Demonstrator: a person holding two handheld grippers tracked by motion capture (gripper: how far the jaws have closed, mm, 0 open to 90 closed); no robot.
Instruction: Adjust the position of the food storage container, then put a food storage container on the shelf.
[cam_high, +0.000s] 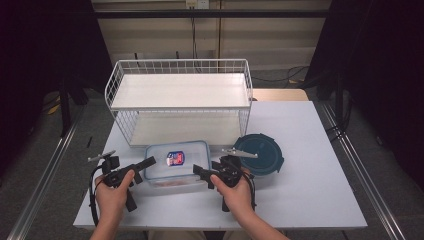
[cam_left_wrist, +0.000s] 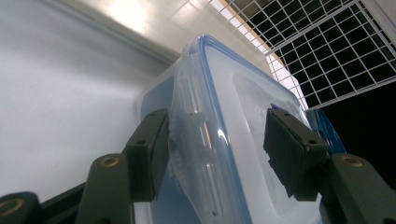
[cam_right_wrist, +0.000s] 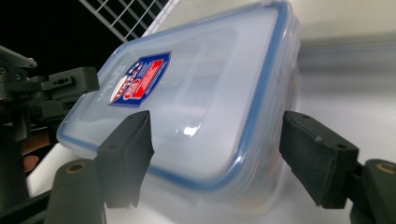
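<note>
Food container (cam_high: 176, 165): clear lidded plastic box on the table (cam_high: 310, 195), just before the wire rack (cam_high: 180, 97).
Handling: probably light, stiff, slick; best held at its short ends.
Left gripper (cam_high: 148, 162): jaws released, astride the side latch.
Right gripper (cam_high: 199, 172): jaws released, astride the opposite end.

You're clearly in a lab-style recording setup, not a kitchen: your plain grey table (cam_high: 300, 150) sits mid-frame, boxed in by black curtains (cam_high: 380, 60) at the upper left and right, with metal floor rails (cam_high: 45, 175) down both sides, and cables and a wall socket (cam_high: 196, 4) along the top.
</note>
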